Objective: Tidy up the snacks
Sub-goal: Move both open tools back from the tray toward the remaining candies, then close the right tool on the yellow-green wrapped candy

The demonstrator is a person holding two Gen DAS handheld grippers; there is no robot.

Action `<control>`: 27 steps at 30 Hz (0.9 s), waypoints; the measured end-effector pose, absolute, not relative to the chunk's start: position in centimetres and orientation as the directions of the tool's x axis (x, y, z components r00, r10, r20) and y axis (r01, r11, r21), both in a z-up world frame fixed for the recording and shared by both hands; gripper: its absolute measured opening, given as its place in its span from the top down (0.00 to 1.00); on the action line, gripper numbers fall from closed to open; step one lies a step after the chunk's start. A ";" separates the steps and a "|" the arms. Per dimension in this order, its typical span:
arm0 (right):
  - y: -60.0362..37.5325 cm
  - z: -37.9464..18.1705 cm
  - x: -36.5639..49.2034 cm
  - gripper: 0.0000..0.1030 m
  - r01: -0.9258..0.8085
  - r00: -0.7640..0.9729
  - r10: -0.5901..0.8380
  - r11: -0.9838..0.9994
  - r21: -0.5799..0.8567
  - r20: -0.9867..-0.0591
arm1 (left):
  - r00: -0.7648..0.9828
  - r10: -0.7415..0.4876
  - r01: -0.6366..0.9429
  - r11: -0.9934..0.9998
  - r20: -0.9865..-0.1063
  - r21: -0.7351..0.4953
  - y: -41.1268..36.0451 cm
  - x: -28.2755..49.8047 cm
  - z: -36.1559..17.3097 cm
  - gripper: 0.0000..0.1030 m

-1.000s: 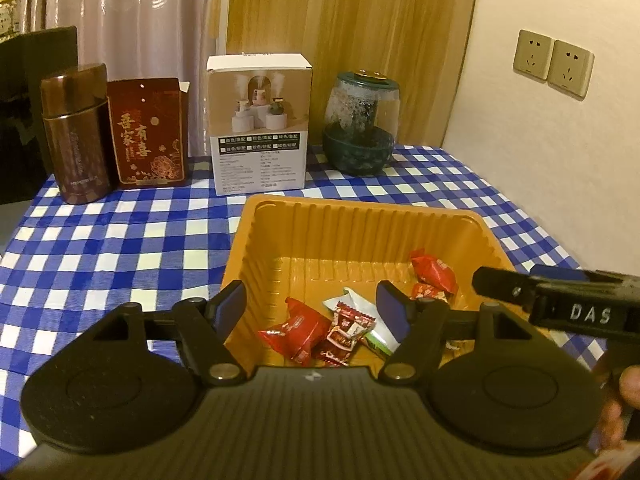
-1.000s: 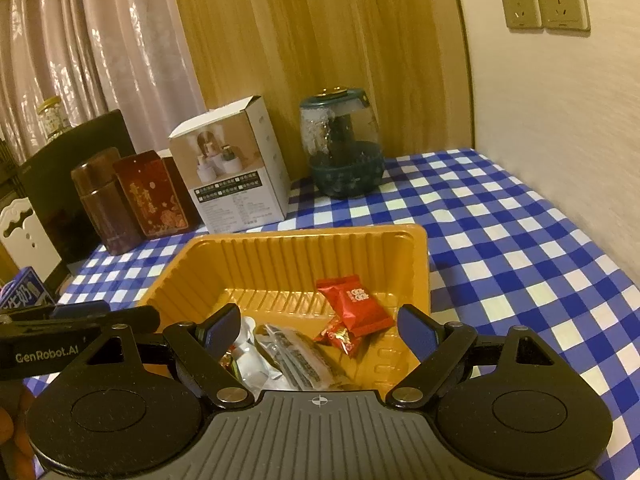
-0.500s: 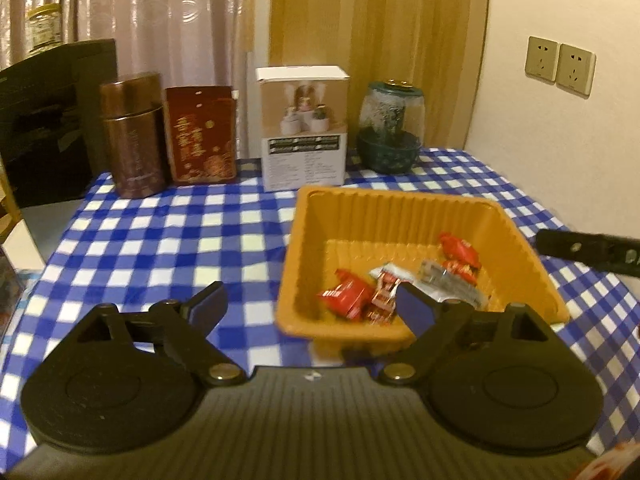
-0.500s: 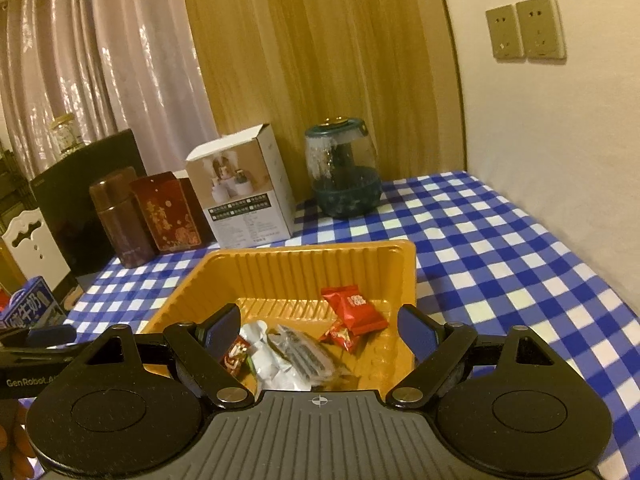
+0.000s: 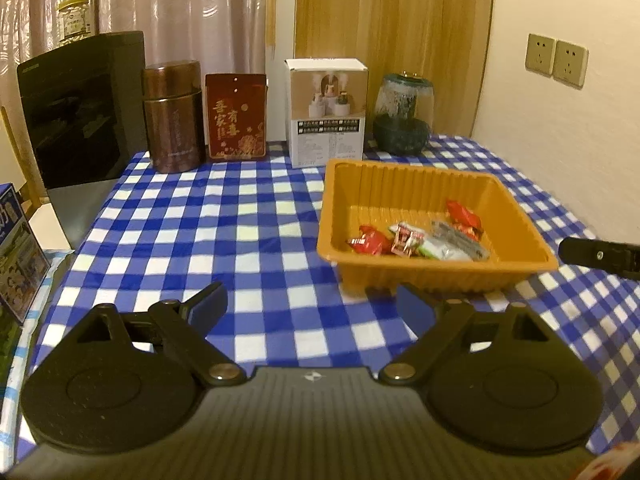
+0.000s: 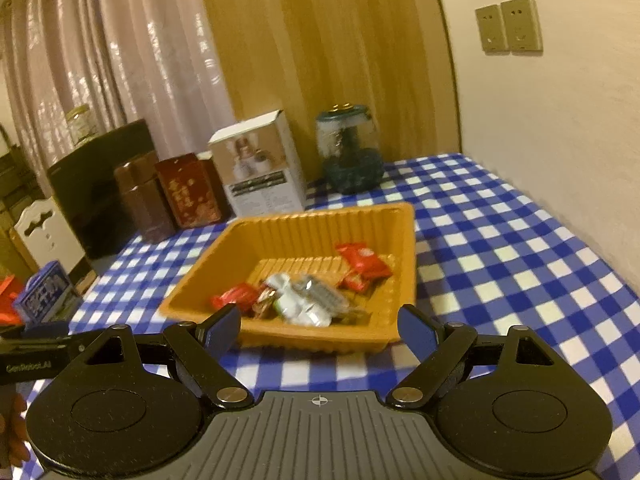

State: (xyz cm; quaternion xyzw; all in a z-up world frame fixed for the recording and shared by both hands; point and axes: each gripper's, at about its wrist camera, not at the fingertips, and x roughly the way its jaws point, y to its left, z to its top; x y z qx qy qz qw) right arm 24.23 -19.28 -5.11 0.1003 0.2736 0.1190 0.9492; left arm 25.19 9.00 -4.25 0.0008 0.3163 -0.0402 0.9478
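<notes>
- Orange plastic tray (image 5: pixel 432 268) sits on the blue-and-white checked tablecloth (image 5: pixel 224 232), toward its right side, holding the snacks (image 5: pixel 416 238) along its near wall.
- Snacks in the tray: red wrappers (image 6: pixel 366 260) on both sides, a white-and-green packet (image 6: pixel 294 304) and a clear silvery packet (image 6: pixel 322 294) between them; their print is blurred.
- Left gripper (image 5: pixel 312 310) hovers over the cloth just in front of the tray's near left corner, jaws wide apart, nothing between them.
- Right gripper (image 6: pixel 320 328) is at the tray's near edge, jaws spread and holding nothing; the near rim lies between its blue pads (image 6: pixel 416 330).
- Right gripper's black body shows at the right edge of the left wrist view, beside the tray.
- Behind the tray, along the back of the table: a white box (image 5: pixel 326 112), a green glass jar (image 5: pixel 402 118), a red box (image 5: pixel 236 116) and a brown tin (image 5: pixel 172 116).
- Dark appliance (image 5: pixel 84 108) stands left of the tin.
- Two wall sockets (image 5: pixel 556 58) sit on the pale wall to the right.
</notes>
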 end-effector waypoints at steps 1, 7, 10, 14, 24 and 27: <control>-18.8 -5.4 23.9 0.17 -0.179 0.813 0.286 0.952 0.249 -0.507 | 0.795 -0.072 0.078 0.997 -0.602 -0.017 9.2 24.9 -4.4 0.13; -15.6 -7.5 22.4 0.17 -0.242 0.764 0.316 0.949 0.203 -0.562 | 0.794 -0.064 0.057 0.998 -0.604 -0.032 10.6 24.2 -4.9 0.12; -14.1 -8.6 22.5 0.18 -0.268 0.743 0.322 0.946 0.181 -0.586 | 0.791 -0.072 0.081 0.997 -0.607 -0.014 10.3 24.2 -5.2 0.12; -12.9 -9.8 22.8 0.18 -0.285 0.728 0.329 0.943 0.171 -0.602 | 0.750 -0.115 0.125 0.992 -0.652 -0.030 10.2 24.8 -5.7 0.12; -9.6 -12.9 23.8 0.43 -0.337 0.684 0.343 0.931 0.138 -0.644 | 0.709 -0.128 0.121 0.991 -0.694 -0.059 10.7 26.4 -6.0 0.12; -8.7 -13.6 24.4 0.46 -0.336 0.686 0.332 0.934 0.122 -0.648 | 0.697 -0.131 0.124 0.990 -0.705 -0.061 10.8 26.9 -6.4 0.12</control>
